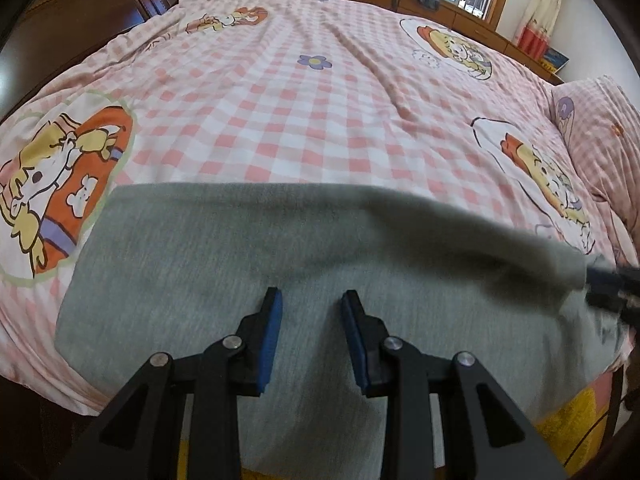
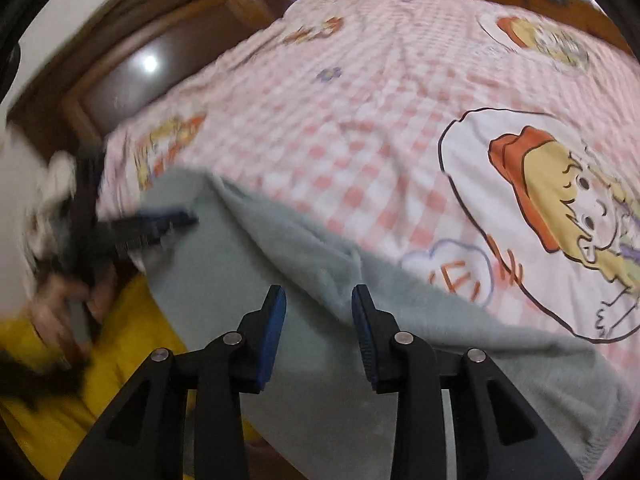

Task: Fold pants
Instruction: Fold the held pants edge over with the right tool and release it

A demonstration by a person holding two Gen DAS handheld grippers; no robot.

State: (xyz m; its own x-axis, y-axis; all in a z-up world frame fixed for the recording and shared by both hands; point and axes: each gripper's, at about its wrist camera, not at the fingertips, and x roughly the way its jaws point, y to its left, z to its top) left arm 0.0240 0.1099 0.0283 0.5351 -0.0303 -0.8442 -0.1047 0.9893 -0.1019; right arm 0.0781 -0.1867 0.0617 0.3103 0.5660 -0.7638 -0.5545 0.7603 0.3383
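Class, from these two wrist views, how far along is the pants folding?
Done: the gray pants lie on the checked bedspread as one flat, roughly rectangular panel, so at least one fold seems made. In hand: nothing; the left gripper and the right gripper have open jaws over the fabric. Left: probably a further fold, since the panel is still broad.

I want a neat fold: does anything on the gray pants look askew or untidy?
Yes. In the right wrist view the gray pants show a raised fold ridge running diagonally, not flat on the checked bedcover.
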